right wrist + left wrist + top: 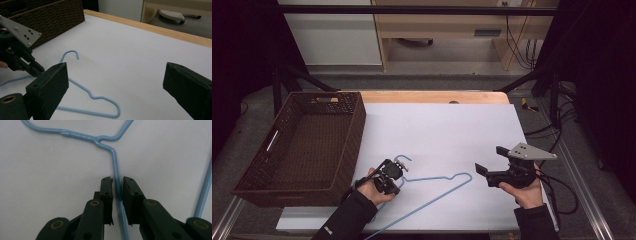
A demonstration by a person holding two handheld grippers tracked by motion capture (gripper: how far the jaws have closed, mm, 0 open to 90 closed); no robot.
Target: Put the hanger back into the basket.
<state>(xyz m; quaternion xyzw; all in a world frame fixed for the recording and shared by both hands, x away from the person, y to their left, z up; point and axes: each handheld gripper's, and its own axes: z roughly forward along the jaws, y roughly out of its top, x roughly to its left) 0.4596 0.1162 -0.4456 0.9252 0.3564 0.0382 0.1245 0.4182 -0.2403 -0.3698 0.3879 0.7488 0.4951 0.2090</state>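
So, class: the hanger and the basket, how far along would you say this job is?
Done: nothing shows as put away; the basket looks empty. In hand: the left gripper has its fingers either side of the blue hanger wire, not yet clamped, with the hanger flat on the table. The right gripper is held open, apart from it. Left: probably gripping, lifting and moving it.

The hanger (115, 167) is thin wire under a smooth, glossy light-blue coating, twisted at the neck. The basket (343, 131) is dark brown woven wicker, rough and matt. The table (442, 125) carries a smooth matt white sheet, perhaps paper or plastic, over pale wood. The gripper jaws look like matt black plastic.
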